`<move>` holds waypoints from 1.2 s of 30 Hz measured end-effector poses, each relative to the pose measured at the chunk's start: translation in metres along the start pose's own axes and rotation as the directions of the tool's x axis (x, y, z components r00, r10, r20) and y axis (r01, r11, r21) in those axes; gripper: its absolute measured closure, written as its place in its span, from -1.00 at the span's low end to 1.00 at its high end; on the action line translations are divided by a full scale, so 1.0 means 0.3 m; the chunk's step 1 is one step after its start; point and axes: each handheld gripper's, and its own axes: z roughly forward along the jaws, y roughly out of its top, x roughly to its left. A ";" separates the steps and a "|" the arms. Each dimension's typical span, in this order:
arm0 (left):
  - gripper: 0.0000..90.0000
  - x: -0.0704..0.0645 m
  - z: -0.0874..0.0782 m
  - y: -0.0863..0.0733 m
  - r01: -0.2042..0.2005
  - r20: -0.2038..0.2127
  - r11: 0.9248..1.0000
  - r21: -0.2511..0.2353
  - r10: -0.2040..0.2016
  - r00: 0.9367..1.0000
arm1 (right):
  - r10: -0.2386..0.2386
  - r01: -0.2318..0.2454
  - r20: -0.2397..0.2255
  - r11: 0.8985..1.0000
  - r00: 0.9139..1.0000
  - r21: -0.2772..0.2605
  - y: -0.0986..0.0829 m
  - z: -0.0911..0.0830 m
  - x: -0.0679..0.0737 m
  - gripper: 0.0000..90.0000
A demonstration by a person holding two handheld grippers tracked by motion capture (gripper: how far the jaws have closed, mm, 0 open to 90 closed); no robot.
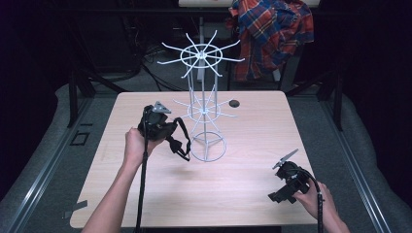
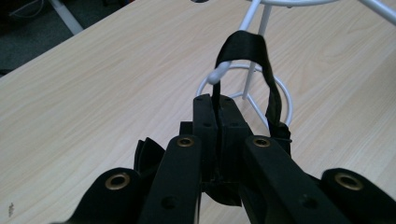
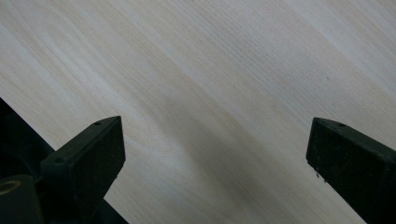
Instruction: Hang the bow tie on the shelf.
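Two grippers: left gripper point(image 2: 217, 105) clamped on black strap point(image 2: 247, 46) looped over white wire rack point(image 1: 206, 102) prong, right gripper point(image 3: 215, 154) wide open, holding nothing.

No text, label, brand, number or sign can be read anywhere in these views. The wooden table point(image 1: 243, 194) carries no lettering, and the black strap point(image 2: 245, 46) and white wire rack point(image 1: 204, 97) bear no markings.
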 end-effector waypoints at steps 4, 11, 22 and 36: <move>0.93 0.007 -0.001 -0.007 0.012 0.012 1.000 -0.010 -0.012 1.000 | 0.000 0.000 -0.003 1.000 1.000 0.005 0.001 0.003 0.000 -0.91; 0.87 0.011 0.000 -0.013 0.018 0.017 1.000 -0.017 -0.018 1.000 | 0.003 -0.003 0.009 1.000 1.000 -0.009 0.000 0.002 0.006 -0.91; 0.02 0.005 -0.027 -0.022 0.040 -0.039 0.999 -0.013 -0.040 0.998 | 0.010 -0.010 0.013 1.000 1.000 -0.005 0.001 0.002 0.007 -0.90; -0.54 0.014 -0.098 -0.122 0.084 -0.067 0.996 0.027 -0.082 0.994 | 0.001 -0.001 0.018 1.000 1.000 0.018 0.004 -0.001 0.005 -0.90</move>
